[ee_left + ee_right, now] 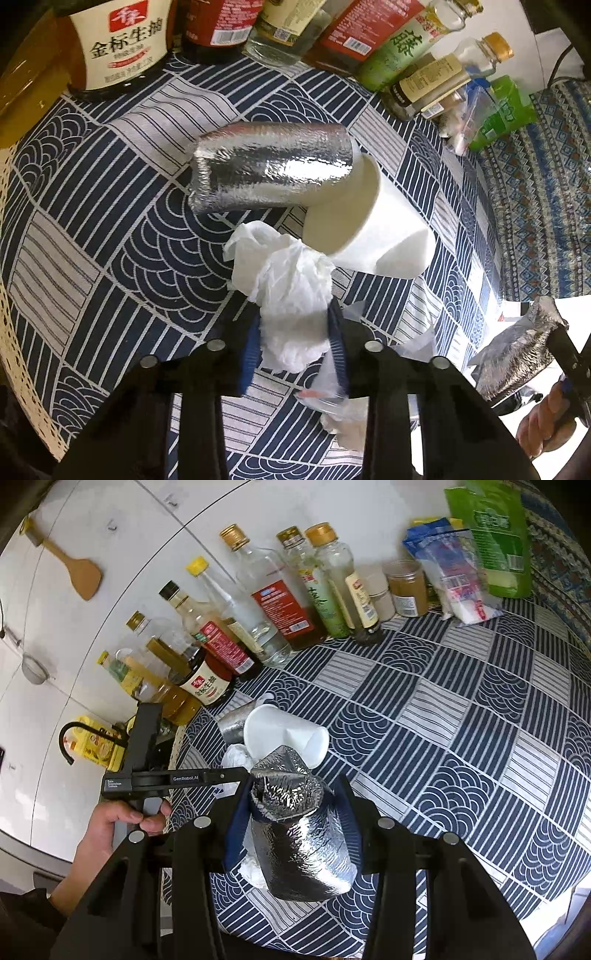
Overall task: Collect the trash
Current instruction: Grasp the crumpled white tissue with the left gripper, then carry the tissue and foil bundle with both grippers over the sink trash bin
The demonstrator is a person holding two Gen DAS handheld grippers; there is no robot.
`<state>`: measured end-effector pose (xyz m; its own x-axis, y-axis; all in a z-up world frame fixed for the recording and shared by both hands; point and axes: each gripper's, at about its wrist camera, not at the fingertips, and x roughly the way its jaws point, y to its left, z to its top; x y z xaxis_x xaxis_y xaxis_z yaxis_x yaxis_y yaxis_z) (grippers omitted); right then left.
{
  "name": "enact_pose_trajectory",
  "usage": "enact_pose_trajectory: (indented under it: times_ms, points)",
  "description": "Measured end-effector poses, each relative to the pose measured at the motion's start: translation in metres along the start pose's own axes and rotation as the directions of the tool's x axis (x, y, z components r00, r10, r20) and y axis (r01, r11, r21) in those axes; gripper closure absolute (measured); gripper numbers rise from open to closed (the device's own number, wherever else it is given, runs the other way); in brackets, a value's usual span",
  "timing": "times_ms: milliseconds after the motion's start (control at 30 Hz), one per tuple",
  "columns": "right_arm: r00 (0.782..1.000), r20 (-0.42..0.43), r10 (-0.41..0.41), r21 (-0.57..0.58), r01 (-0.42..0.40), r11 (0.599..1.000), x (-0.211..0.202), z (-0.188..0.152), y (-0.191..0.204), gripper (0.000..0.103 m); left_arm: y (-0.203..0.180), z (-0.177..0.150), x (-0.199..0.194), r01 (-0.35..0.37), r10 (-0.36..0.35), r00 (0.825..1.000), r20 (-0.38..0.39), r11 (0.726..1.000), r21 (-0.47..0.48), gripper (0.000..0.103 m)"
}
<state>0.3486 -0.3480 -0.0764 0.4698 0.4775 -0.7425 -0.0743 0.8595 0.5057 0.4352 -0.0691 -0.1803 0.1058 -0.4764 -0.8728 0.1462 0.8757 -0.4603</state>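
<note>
My left gripper (293, 325) is shut on a crumpled white tissue (284, 280) and holds it just above the patterned tablecloth (110, 206). Ahead of it a white paper cup (369, 232) lies on its side, with a silver foil pouch (269, 170) resting against its rim. My right gripper (291, 805) is shut on a second silver foil pouch (299, 834), which also shows in the left wrist view (517, 358). In the right wrist view the cup (284, 734) lies just beyond the held pouch, and the left gripper's body (166, 779) is at the left.
A row of sauce and oil bottles (236, 627) stands along the back wall. Spice jars (406, 587) and plastic bags (491, 539) sit at the back right. More white tissue and clear plastic (340, 413) lie under the left gripper. The table edge (554, 886) runs at right.
</note>
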Motion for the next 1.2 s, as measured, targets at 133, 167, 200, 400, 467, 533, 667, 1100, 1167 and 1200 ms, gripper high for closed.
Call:
enact_pose_trajectory:
  times_ms: [133, 167, 200, 400, 467, 533, 667, 1100, 1167, 1200]
  points:
    - [1.0, -0.01, 0.015, -0.038, -0.015, 0.999, 0.004, 0.008, 0.01, 0.058, 0.004, -0.005, -0.009, -0.006, 0.006, 1.0, 0.024, 1.0, -0.009, 0.075]
    - [1.0, -0.014, 0.018, -0.05, -0.019, 0.999, 0.006, 0.009, 0.014, 0.058, 0.005, -0.006, -0.012, -0.007, 0.008, 1.0, 0.028, 1.0, -0.018, 0.075]
    - [1.0, -0.018, 0.022, -0.063, -0.023, 0.998, 0.008, 0.011, 0.017, 0.058, 0.008, -0.008, -0.017, -0.006, 0.007, 0.999, 0.04, 1.0, -0.028, 0.075]
    - [0.998, -0.046, 0.049, -0.123, -0.054, 0.991, 0.017, 0.017, 0.041, 0.058, 0.019, -0.018, -0.042, -0.015, 0.02, 0.995, 0.096, 0.999, -0.049, 0.077]
    - [0.997, -0.055, 0.06, -0.146, -0.068, 0.987, 0.021, 0.019, 0.05, 0.058, 0.025, -0.024, -0.053, -0.021, 0.029, 0.993, 0.116, 0.998, -0.062, 0.077]
    - [0.995, -0.064, 0.07, -0.166, -0.08, 0.983, 0.025, 0.02, 0.06, 0.058, 0.032, -0.03, -0.062, -0.026, 0.037, 0.99, 0.133, 0.996, -0.08, 0.077]
    - [0.992, -0.083, 0.091, -0.198, -0.105, 0.975, 0.035, 0.023, 0.082, 0.058, 0.049, -0.043, -0.08, -0.031, 0.05, 0.986, 0.161, 0.992, -0.118, 0.077]
    - [0.97, -0.198, 0.14, -0.297, -0.195, 0.935, 0.095, 0.009, 0.179, 0.058, 0.122, -0.093, -0.145, -0.046, 0.102, 0.969, 0.225, 0.969, -0.241, 0.077]
    - [0.965, -0.215, 0.147, -0.303, -0.209, 0.93, 0.106, 0.007, 0.194, 0.058, 0.136, -0.1, -0.156, -0.052, 0.114, 0.966, 0.232, 0.965, -0.257, 0.077]
    - [0.962, -0.226, 0.151, -0.31, -0.218, 0.925, 0.114, 0.005, 0.206, 0.058, 0.141, -0.102, -0.16, -0.054, 0.118, 0.965, 0.233, 0.964, -0.261, 0.077]
